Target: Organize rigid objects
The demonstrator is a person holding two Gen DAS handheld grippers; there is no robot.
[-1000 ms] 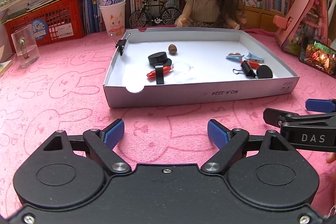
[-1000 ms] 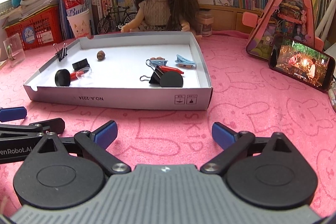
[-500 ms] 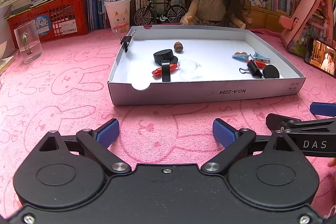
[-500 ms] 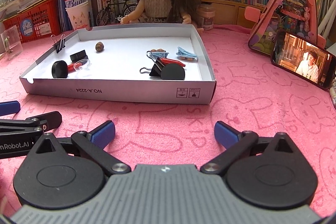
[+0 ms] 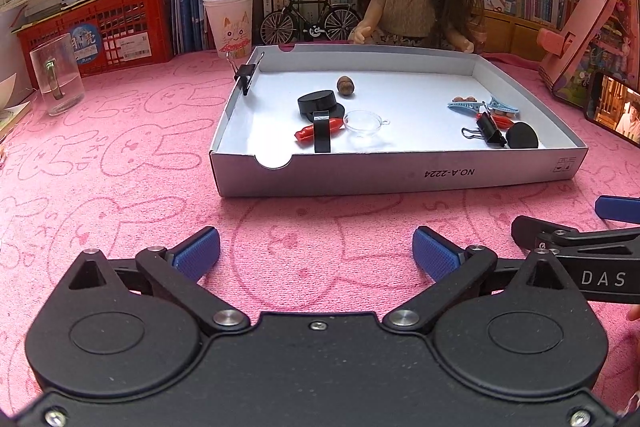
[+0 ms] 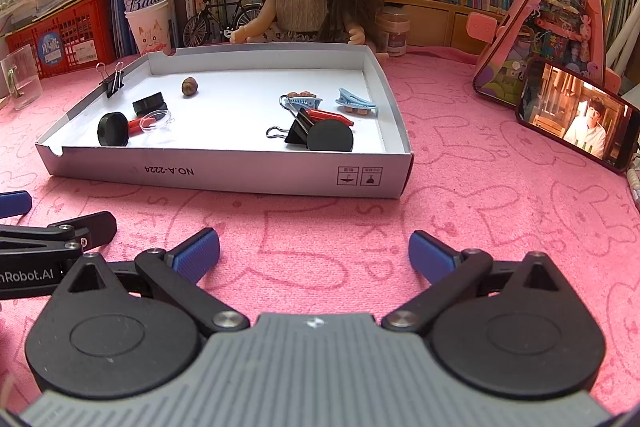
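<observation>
Left claw: jaws wide, nothing between them, low over the pink desk short of the tray's near wall.
Right claw: equally wide and bare, beside the left one, facing the tray's near right corner.
Tray: shallow white box mid-desk, open side up, carrying all the small items.
Left group: black round puck, red piece under a black block, clear dish, brown nut nearer the far wall.
Right group: blue hair clips, black binder clip, red pen-like piece, black disc by the near right corner.
Tray's left wall: another binder clip clamped onto it.
Step in hand: both claws idle outside the tray; this fits either a sort about to start or one finished, since the items already sit in two loose clusters.
Next move: the pictures do not settle one; any pick would need a reach over the near wall and a narrow pinch on small, flat pieces.
</observation>
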